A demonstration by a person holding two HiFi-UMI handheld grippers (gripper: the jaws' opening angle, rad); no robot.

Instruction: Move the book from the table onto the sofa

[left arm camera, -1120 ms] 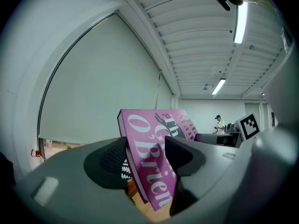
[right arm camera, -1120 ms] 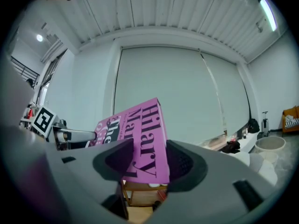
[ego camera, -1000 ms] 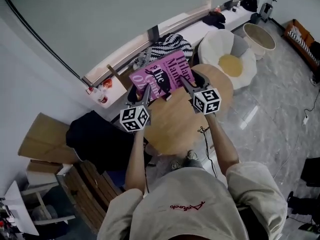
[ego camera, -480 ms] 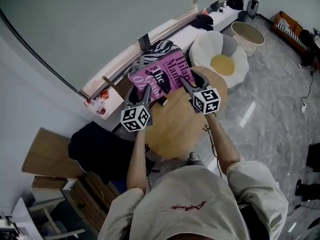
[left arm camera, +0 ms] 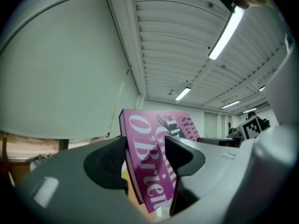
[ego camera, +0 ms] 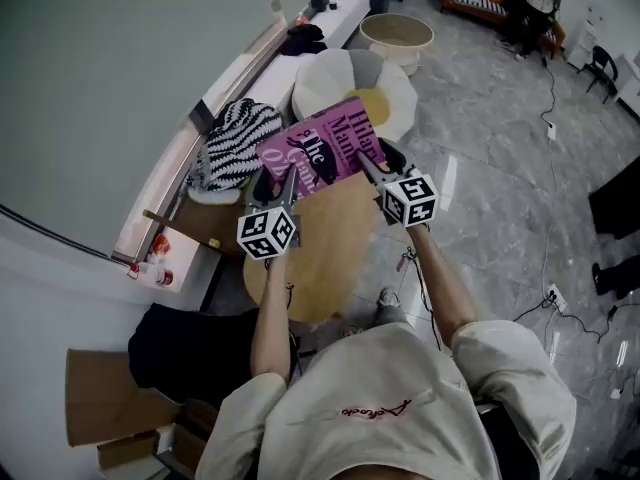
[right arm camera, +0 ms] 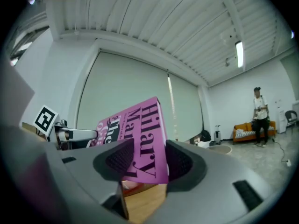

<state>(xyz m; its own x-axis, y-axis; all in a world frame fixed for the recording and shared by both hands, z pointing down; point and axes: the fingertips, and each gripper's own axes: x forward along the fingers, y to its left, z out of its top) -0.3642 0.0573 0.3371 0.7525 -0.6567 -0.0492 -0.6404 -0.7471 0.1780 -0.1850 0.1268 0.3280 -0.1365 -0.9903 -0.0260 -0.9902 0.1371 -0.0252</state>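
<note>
book (ego camera: pixel 328 150) pinched in left gripper (ego camera: pixel 284 182) and right gripper (ego camera: pixel 374 160)

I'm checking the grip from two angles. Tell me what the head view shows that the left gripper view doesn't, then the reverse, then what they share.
Head view only: the round wooden table, a striped cushion, and the right hand-held gripper shut on the book's right edge. Left gripper view only: ceiling light strips and, close up, the left hand-held gripper with its jaws pressed on both covers. Shared: the pink book.
</note>
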